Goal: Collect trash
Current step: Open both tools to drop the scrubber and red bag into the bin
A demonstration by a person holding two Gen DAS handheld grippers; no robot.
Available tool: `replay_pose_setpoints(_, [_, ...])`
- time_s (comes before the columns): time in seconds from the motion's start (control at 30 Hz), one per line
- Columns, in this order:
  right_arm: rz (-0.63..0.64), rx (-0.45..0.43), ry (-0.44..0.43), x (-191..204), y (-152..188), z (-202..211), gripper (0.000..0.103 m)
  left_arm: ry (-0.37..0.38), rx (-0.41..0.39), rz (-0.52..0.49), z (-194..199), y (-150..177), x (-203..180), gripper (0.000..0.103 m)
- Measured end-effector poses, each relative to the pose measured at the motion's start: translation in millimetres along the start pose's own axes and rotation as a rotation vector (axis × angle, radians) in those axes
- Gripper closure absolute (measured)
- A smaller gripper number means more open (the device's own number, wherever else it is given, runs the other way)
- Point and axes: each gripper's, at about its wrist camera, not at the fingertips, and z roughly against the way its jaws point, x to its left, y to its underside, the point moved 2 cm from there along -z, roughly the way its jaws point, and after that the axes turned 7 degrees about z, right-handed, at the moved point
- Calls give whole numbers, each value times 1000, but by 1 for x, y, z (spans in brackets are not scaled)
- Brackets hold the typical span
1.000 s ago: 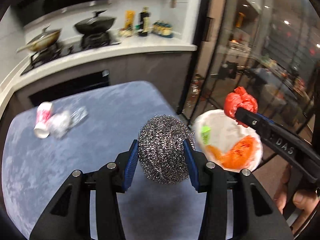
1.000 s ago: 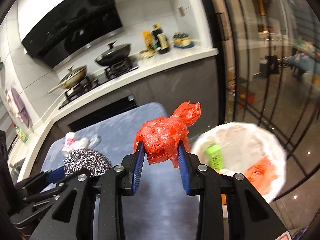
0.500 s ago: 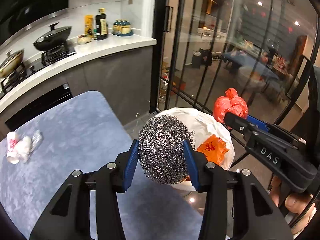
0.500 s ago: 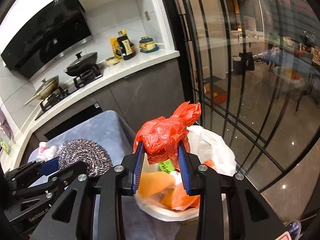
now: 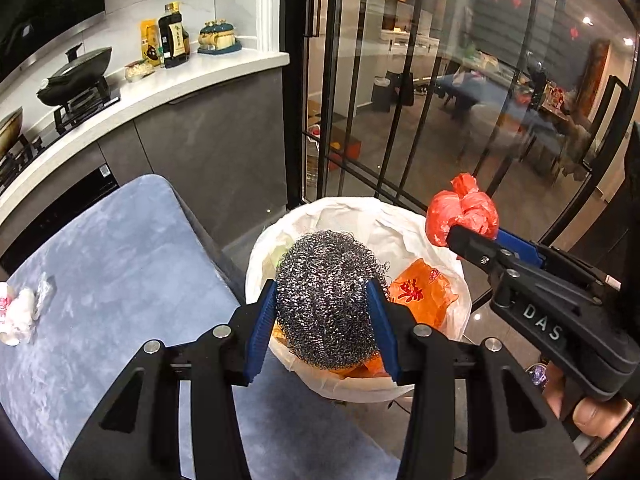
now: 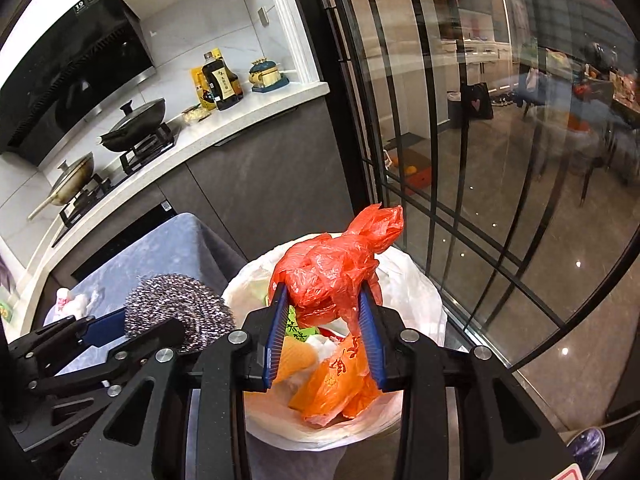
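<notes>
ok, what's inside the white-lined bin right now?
Inside the bin: an orange printed bag, a green wrapper, white crumpled scraps. Deeper contents are covered by those and by the held red bag.

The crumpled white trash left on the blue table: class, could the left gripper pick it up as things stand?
Probably not yet. The left gripper is shut on the steel wool scrubber over the bin, so its jaws are full; the crumpled white trash lies apart on the blue table.

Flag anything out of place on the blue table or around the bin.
Crumpled white trash still lies at the far end of the blue table, uncollected. Otherwise nothing is spilled: the steel wool and red bag are held over the lined bin.
</notes>
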Motion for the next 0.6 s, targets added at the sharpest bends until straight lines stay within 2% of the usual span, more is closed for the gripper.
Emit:
replay_pose_setpoints(0.17, [2, 1, -2, -2, -1, -6, 65, 14, 6, 7, -7, -2, -1, 57])
replay_pose_setpoints(0.2, [0, -1, -1, -1, -3, -6, 57, 10, -2, 11, -7, -2, 0, 53])
replay_pose_setpoints(0.23, [-4, -8, 2, 0, -4, -6, 44, 2, -12, 15, -7, -2, 0, 50])
replay_pose_setpoints(0.3, [-21, -35, 17, -3, -5, -3, 33, -8, -26, 12, -5, -4, 1, 37])
replay_pose_setpoints(0.4, [-32, -52, 11, -2, -8, 0, 32, -20, -44, 15, -2, -5, 4, 31])
replay_pose_setpoints(0.53, [-29, -61, 8, 5, -10, 4, 32, -37, -57, 28, 2, -8, 9, 29])
replay_pose_setpoints(0.6, [-18, -68, 8, 9, -11, 6, 29, -40, -64, 33, 3, -8, 12, 23])
